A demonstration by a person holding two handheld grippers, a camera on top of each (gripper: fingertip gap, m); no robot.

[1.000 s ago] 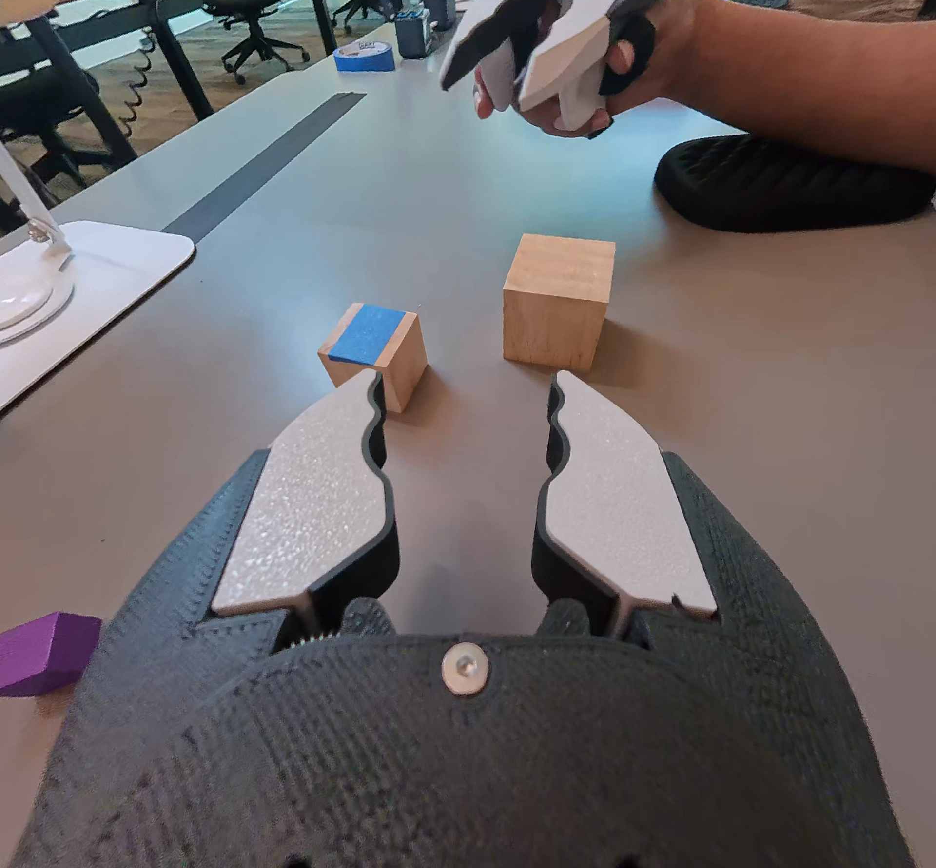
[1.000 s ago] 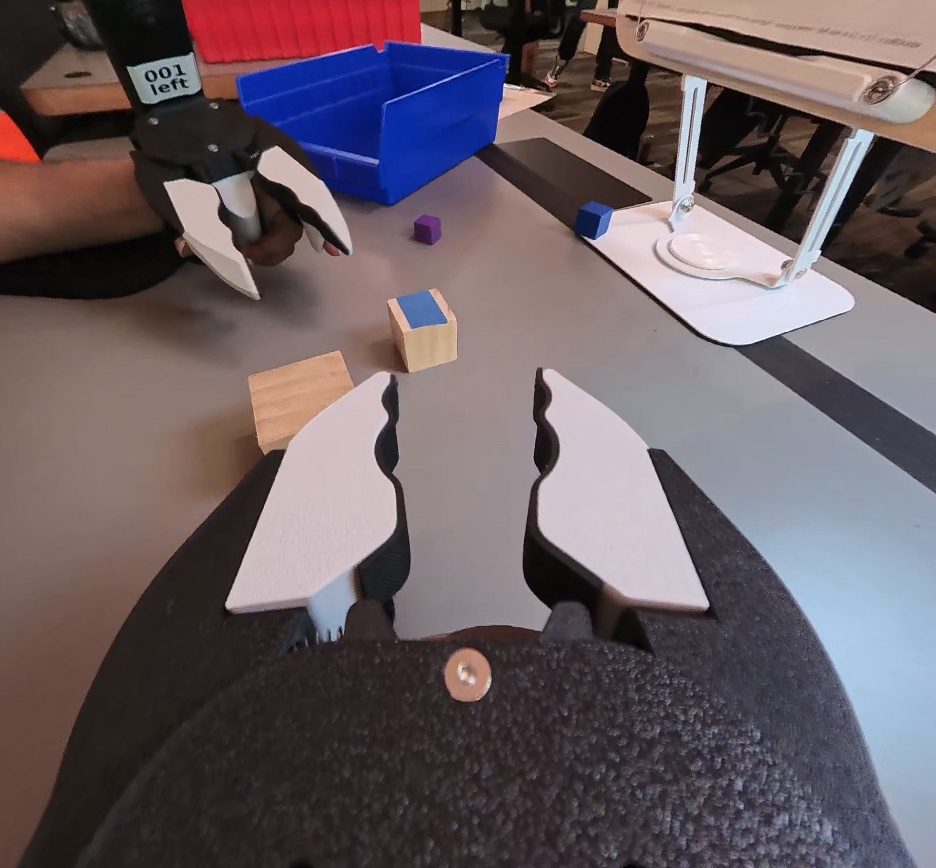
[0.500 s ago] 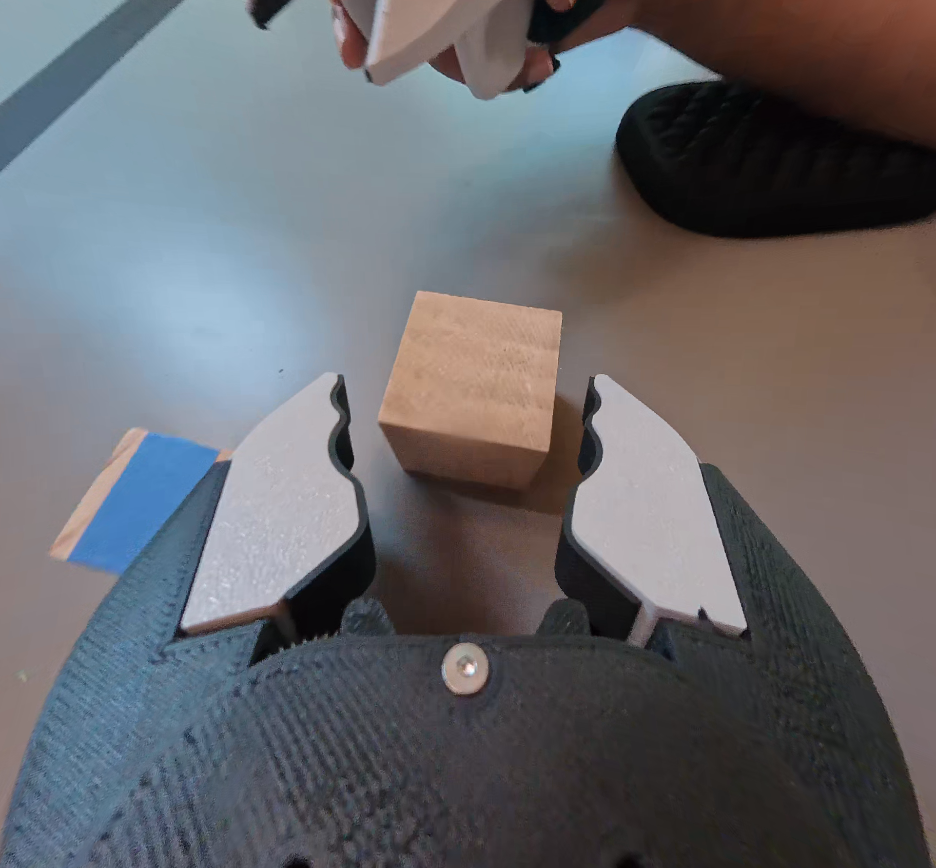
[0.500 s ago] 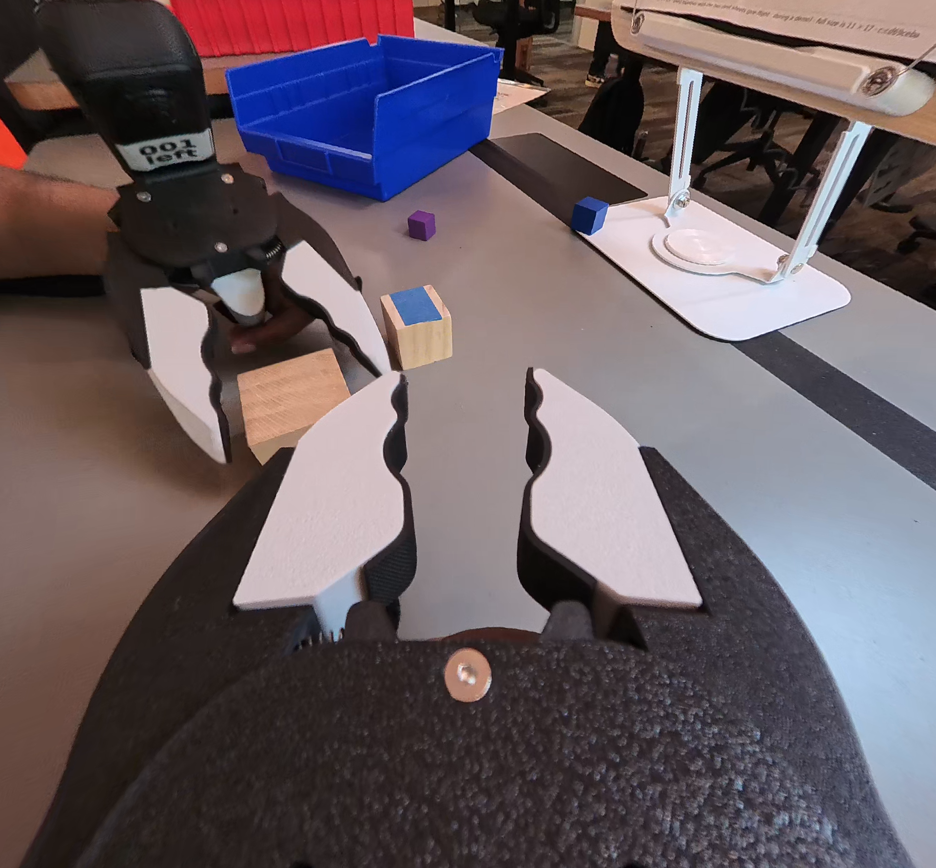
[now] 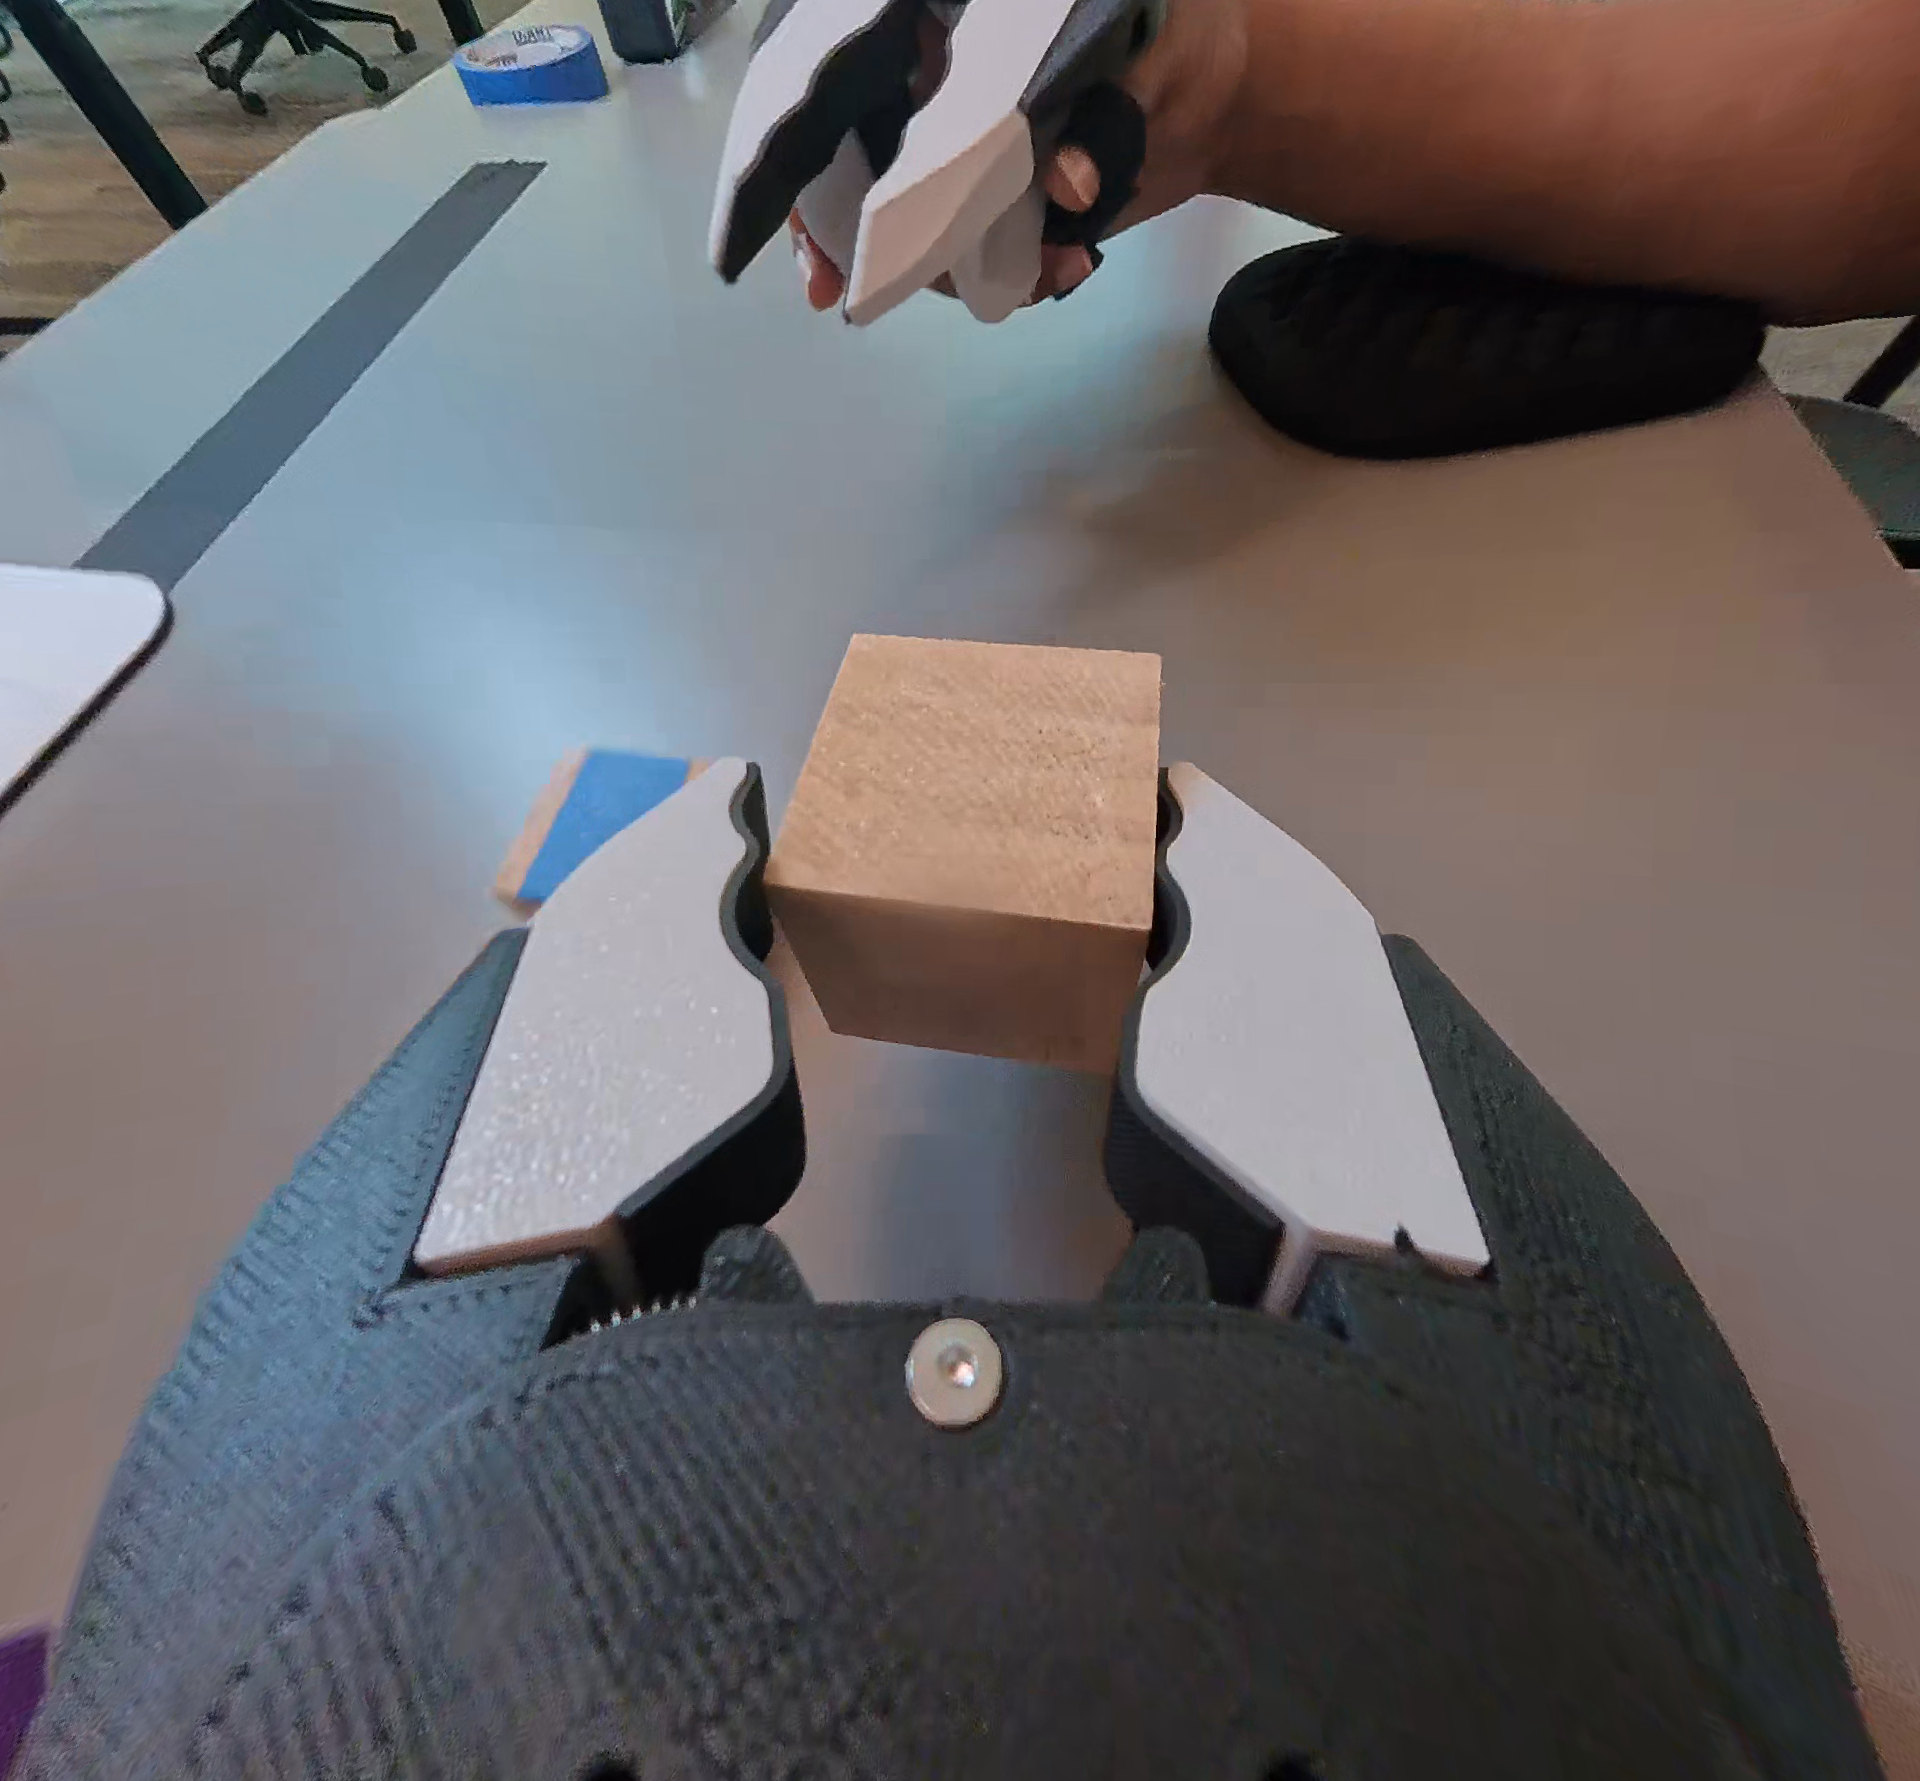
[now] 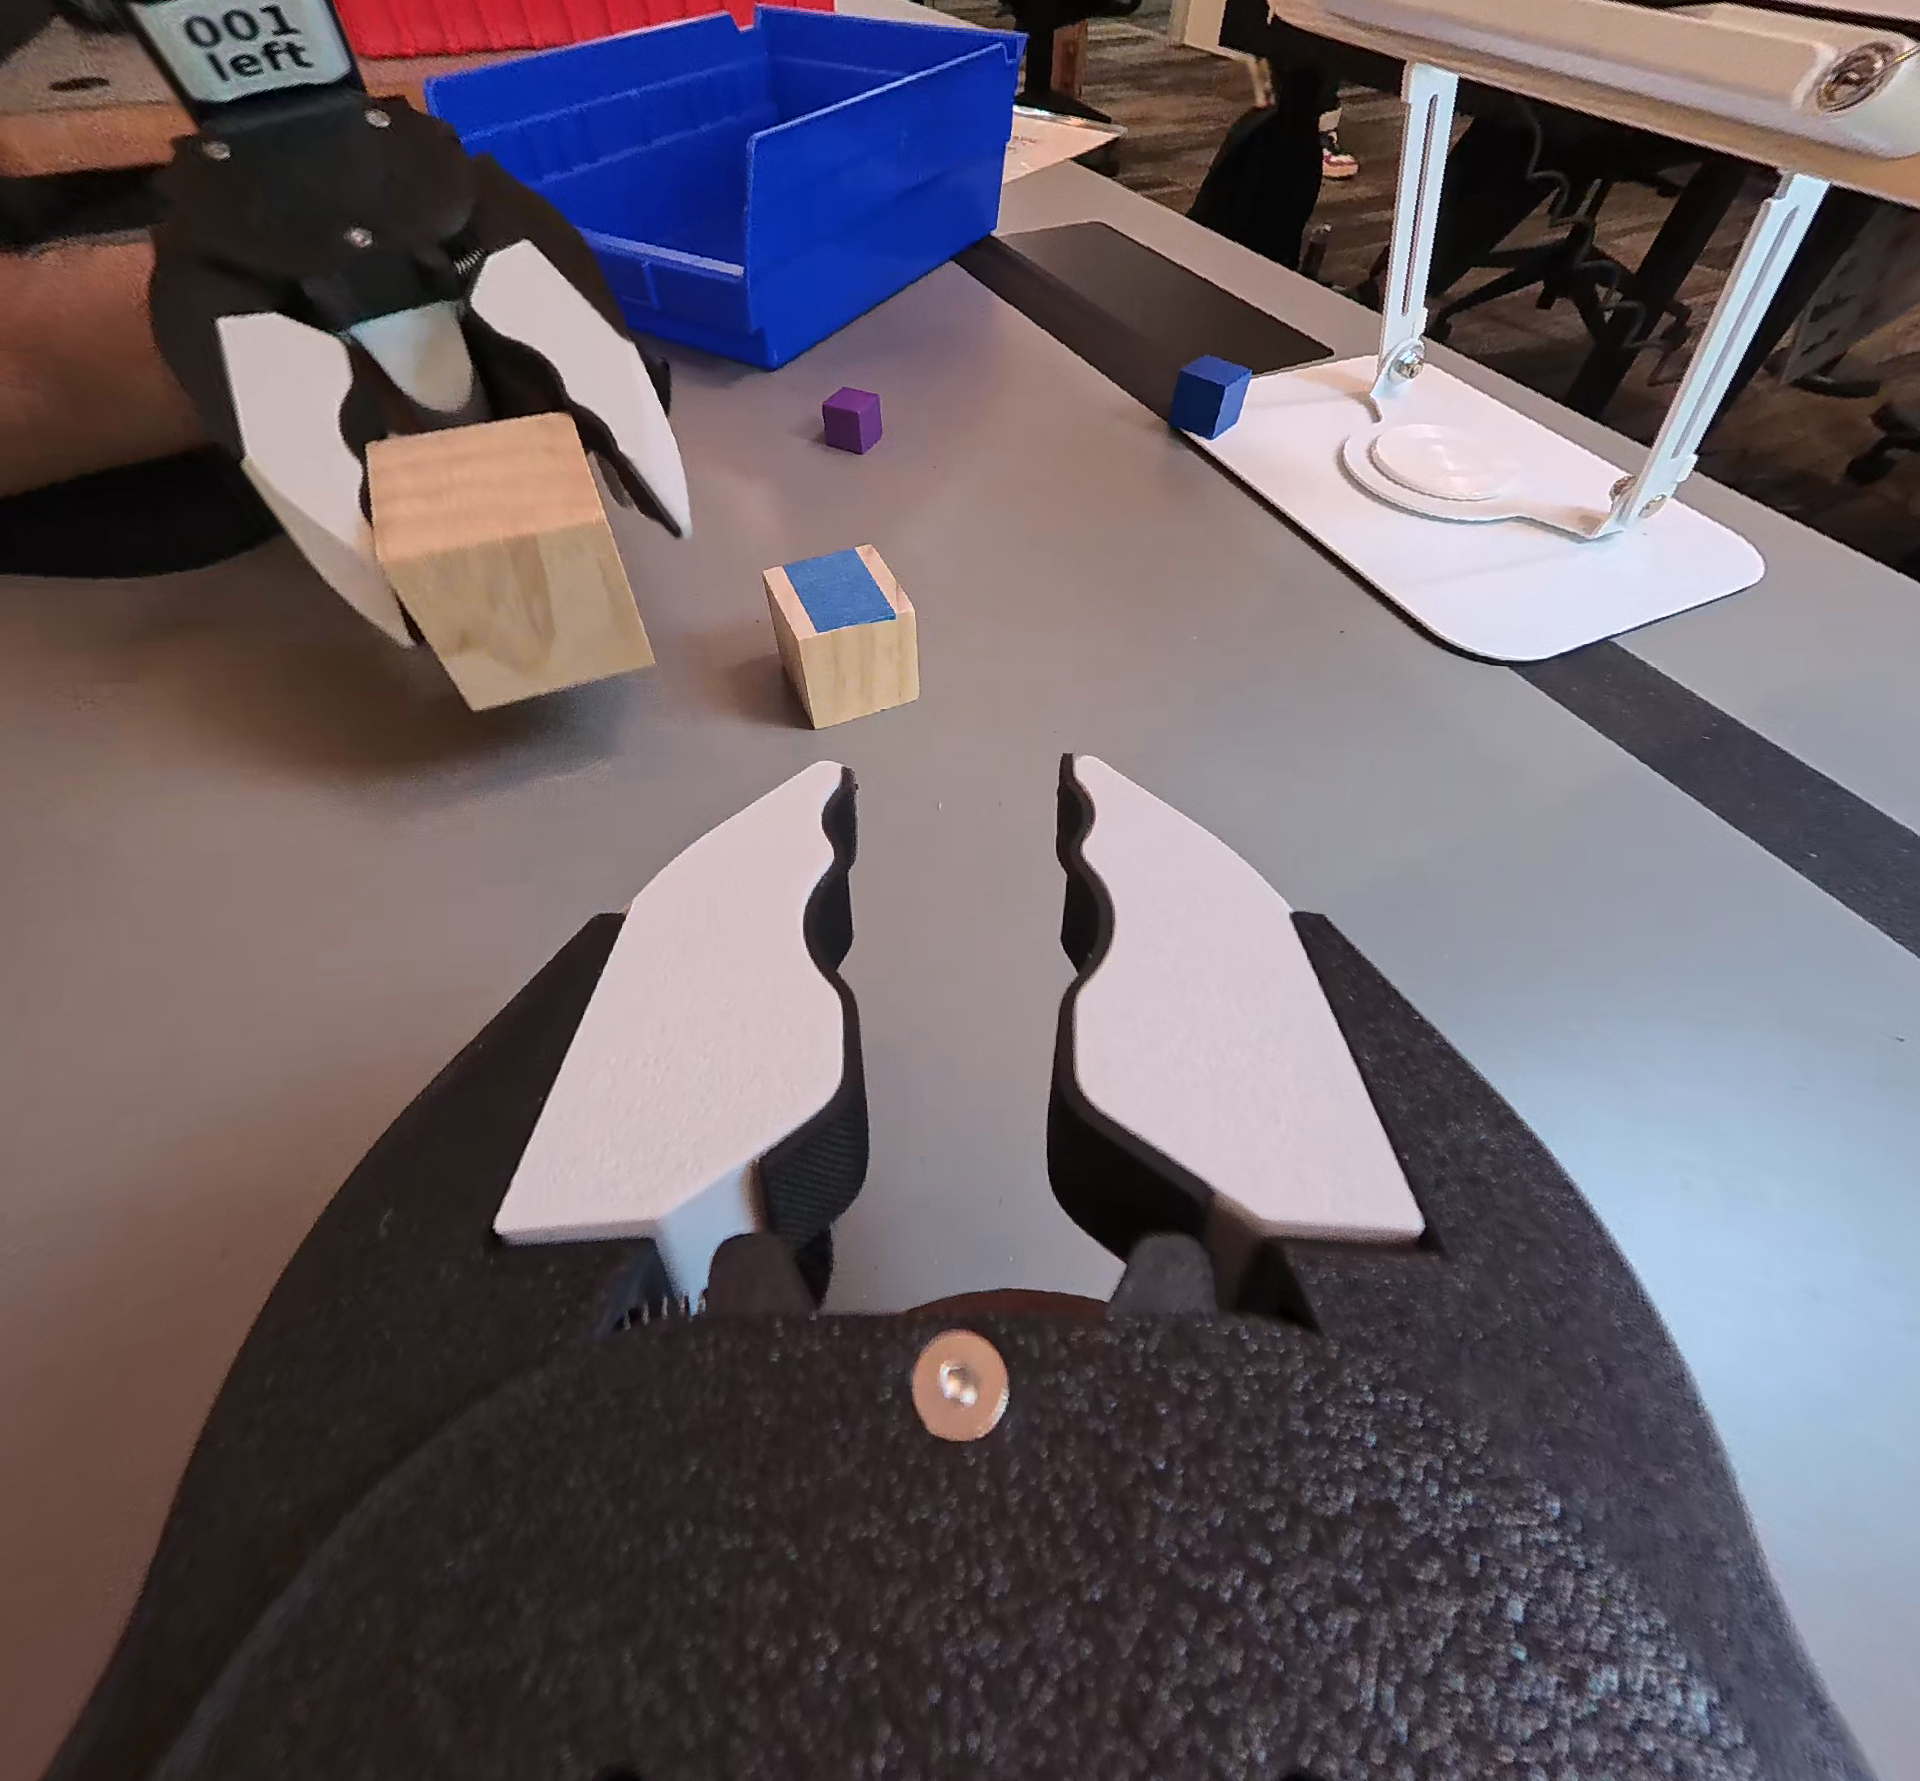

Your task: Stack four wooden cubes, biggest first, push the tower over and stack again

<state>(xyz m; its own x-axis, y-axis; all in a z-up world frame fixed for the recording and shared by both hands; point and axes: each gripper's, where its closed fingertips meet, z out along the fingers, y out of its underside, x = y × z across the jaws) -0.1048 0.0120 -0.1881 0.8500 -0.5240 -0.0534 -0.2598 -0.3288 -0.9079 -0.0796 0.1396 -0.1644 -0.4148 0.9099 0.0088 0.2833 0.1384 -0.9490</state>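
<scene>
My left hand-held gripper (image 5: 961,884) clamps the biggest wooden cube (image 5: 971,858), lifted off the worktop (image 6: 1143,692) beside the blue-taped cube (image 6: 842,635), so next I should set it down as the base while my right hand-held gripper (image 6: 958,801) waits part-open, empty.

left gripper (image 5: 961,884) fingers clamping plain wooden cube (image 5: 971,838), blue-taped cube (image 5: 592,822) behind, right gripper (image 5: 790,282) beyond

1. Between my left fingers (image 5: 665,910) sits the largest cube (image 5: 971,848), lifted off the table (image 5: 623,536).
2. Left of those fingers, the taped cube (image 6: 842,635) stands on the table.
3. Ahead of my right fingers (image 6: 748,910), two small cubes (image 6: 852,419) lie beyond it.
</scene>
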